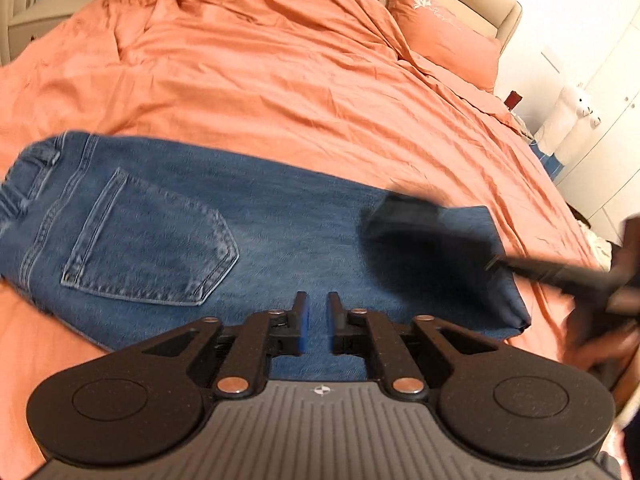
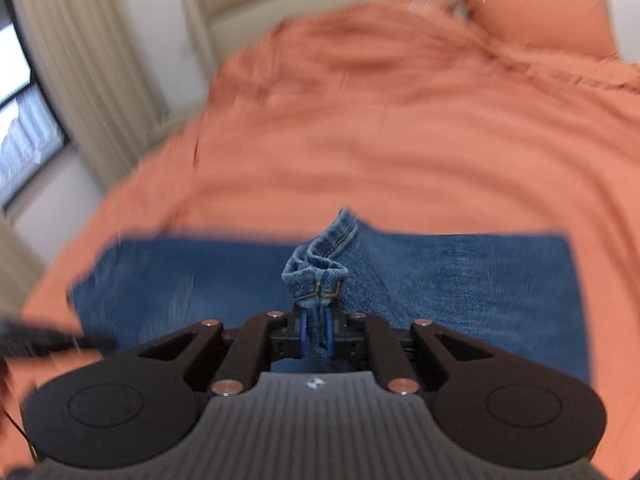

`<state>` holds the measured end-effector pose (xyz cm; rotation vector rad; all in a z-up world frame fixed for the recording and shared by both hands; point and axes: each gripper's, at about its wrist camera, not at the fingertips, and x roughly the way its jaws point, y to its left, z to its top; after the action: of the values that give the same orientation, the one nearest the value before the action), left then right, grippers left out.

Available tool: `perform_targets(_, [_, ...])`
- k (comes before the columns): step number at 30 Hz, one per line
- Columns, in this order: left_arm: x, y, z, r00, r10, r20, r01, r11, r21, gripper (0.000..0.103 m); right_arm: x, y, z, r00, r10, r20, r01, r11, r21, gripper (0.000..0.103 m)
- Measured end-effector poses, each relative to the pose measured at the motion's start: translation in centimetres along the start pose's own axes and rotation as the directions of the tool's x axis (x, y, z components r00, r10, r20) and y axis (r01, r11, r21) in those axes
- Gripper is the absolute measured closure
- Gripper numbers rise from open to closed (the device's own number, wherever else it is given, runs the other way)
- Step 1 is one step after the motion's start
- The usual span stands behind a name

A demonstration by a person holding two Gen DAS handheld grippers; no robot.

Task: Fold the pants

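Note:
Blue jeans (image 1: 248, 224) lie flat on the orange bed, back pocket (image 1: 152, 244) up and waistband at the left. My left gripper (image 1: 318, 312) hovers over the middle of the jeans with a small gap between its blue pads and nothing in it. My right gripper (image 2: 318, 328) is shut on a bunched hem of the jeans (image 2: 316, 276) and holds it just above the flat denim (image 2: 460, 292). The right gripper also shows as a dark blur in the left wrist view (image 1: 404, 216), over the right end of the jeans.
An orange duvet (image 1: 280, 80) covers the bed, with an orange pillow (image 1: 444, 36) at the beige headboard. White cabinets (image 1: 600, 128) stand to the right of the bed. A curtain and window (image 2: 60, 80) are on the left in the right wrist view.

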<state>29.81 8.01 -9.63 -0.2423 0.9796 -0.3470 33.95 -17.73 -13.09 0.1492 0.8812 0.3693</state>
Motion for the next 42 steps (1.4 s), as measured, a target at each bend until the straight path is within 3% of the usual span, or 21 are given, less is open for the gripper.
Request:
perform_targets(3, [0.2, 1.4, -0.5, 0.999, -0.044, -0.011, 0.044, 0.999, -0.032, 0.078, 2.6, 1.7, -2.7, 0.995, -0.031, -0.097, 0.024, 0.997, -0.070, 0.098])
perform_targets(6, [1.2, 2.0, -1.3, 0.995, -0.094, -0.015, 0.092, 0.993, -0.078, 0.065, 4.1, 1.4, -3.5, 0.986, -0.044, -0.163, 0.029, 0.995, -0.090, 0.090])
perform_targets(8, [2.2, 2.1, -1.5, 0.992, -0.127, -0.020, 0.124, 0.987, -0.104, 0.062, 3.9, 1.5, -3.5, 0.983, -0.036, -0.178, 0.017, 0.994, -0.105, 0.079])
perform_targets(10, [3.2, 2.2, -1.4, 0.988, -0.155, -0.023, 0.150, 0.978, -0.141, 0.054, 3.5, 1.6, -2.7, 0.982, -0.023, -0.189, 0.001, 0.993, -0.118, 0.072])
perform_targets(14, [5.4, 2.0, -0.4, 0.982, -0.187, -0.025, 0.178, 0.964, -0.199, 0.047, 2.1, 1.1, -0.7, 0.984, -0.044, -0.174, 0.021, 0.991, -0.136, 0.060])
perform_targets(17, [7.3, 1.2, 0.6, 0.979, -0.202, -0.027, 0.192, 0.958, -0.212, 0.047, 1.6, -0.5, 1.1, 0.985, -0.078, -0.152, 0.058, 0.989, -0.133, 0.063])
perform_targets(19, [8.7, 0.8, 1.2, 0.977, -0.212, -0.024, 0.201, 0.954, -0.224, 0.040, 1.9, -1.8, 2.1, 0.985, -0.100, -0.140, 0.083, 0.989, -0.119, 0.069])
perform_targets(22, [11.0, 0.8, 2.0, 0.974, -0.226, -0.036, 0.209, 0.943, -0.259, 0.037, 2.3, -4.5, 3.2, 0.986, -0.084, -0.141, 0.079, 0.996, -0.043, 0.070])
perform_targets(26, [14.7, 1.1, 2.5, 0.973, -0.211, -0.092, 0.176, 0.941, -0.290, 0.037, 3.8, -7.0, 3.5, 0.969, -0.170, -0.178, 0.159, 0.985, -0.071, 0.070])
perform_targets(29, [16.4, 1.0, 2.7, 0.964, -0.253, -0.085, 0.217, 0.929, -0.299, 0.037, 4.5, -9.0, 2.9, 0.963, -0.182, -0.198, 0.171, 0.983, -0.071, 0.070])
perform_targets(30, [16.8, 1.0, 2.8, 0.961, -0.263, -0.081, 0.229, 0.927, -0.298, 0.037, 4.4, -9.7, 2.6, 0.963, -0.183, -0.195, 0.172, 0.982, -0.070, 0.070])
perform_targets(32, [17.2, 0.6, 2.9, 0.962, -0.262, -0.079, 0.230, 0.930, -0.287, 0.061, 4.1, -11.0, 2.3, 0.964, -0.193, -0.182, 0.182, 0.981, -0.074, 0.070])
perform_targets(33, [17.2, 0.3, 3.0, 0.966, -0.244, -0.080, 0.214, 0.937, -0.274, 0.080, 4.0, -11.8, 2.1, 0.965, -0.195, -0.177, 0.185, 0.980, -0.072, 0.070])
perform_targets(34, [16.9, -0.1, 3.1, 0.969, -0.236, -0.073, 0.212, 0.945, -0.250, 0.087, 3.7, -12.6, 2.0, 0.966, -0.197, -0.170, 0.189, 0.980, -0.064, 0.071])
perform_targets(36, [15.3, -1.2, 3.2, 0.970, -0.243, -0.011, 0.237, 0.957, -0.167, 0.090, 2.9, -14.0, 1.9, 0.968, -0.203, -0.150, 0.198, 0.979, -0.048, 0.071])
perform_targets(39, [11.5, -3.5, 3.4, 0.956, -0.276, 0.097, 0.276, 0.961, 0.012, 0.091, 1.5, -15.6, 1.9, 0.964, -0.238, -0.116, 0.233, 0.971, -0.057, 0.087])
perform_targets(42, [9.5, -5.4, 3.9, 0.952, -0.267, 0.147, 0.246, 0.958, 0.146, 0.091, 0.4, -17.2, 2.7, 0.962, -0.263, -0.074, 0.260, 0.964, -0.048, 0.090])
